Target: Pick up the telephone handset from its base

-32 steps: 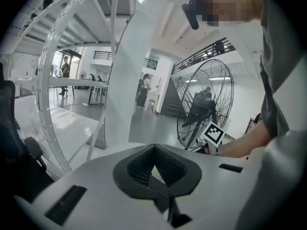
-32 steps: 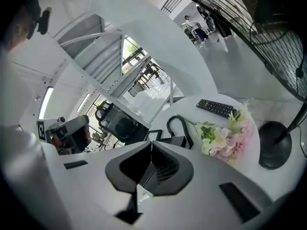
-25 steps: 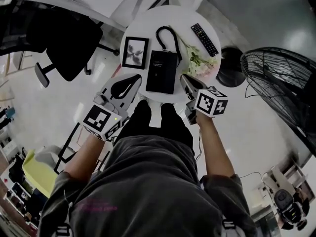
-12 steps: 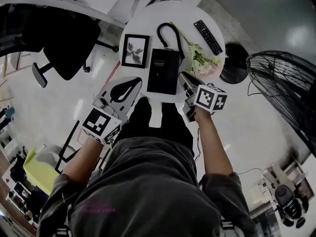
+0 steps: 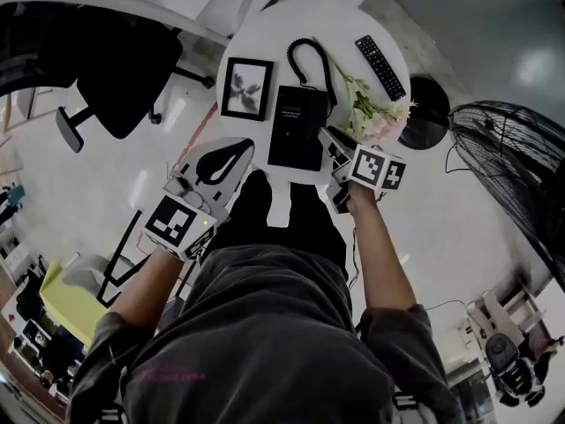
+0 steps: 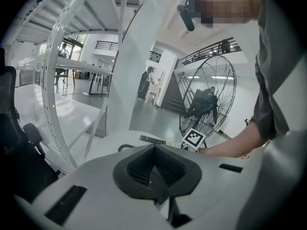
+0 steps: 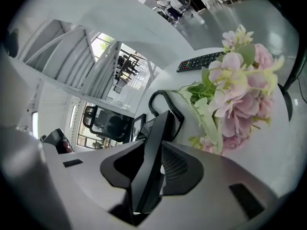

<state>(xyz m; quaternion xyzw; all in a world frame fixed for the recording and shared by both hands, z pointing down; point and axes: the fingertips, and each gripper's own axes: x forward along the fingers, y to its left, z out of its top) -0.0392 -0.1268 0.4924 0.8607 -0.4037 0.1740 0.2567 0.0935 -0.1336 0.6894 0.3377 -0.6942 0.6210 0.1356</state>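
We find our right hand-held gripper (image 5: pixel 330 140) at the right edge of the black telephone (image 5: pixel 298 127) on the round white tabletop (image 5: pixel 265 34). Its jaws have just been opening, and the handset (image 7: pixel 152 157) stands between them, unclamped and resting on its base. Our left hand-held gripper (image 5: pixel 244 150) hangs by the tabletop's near-left rim, jaws closed on nothing — a picture frame (image 5: pixel 244 88), flowers (image 5: pixel 375 117) and a remote (image 5: pixel 380 66) lie around the telephone.
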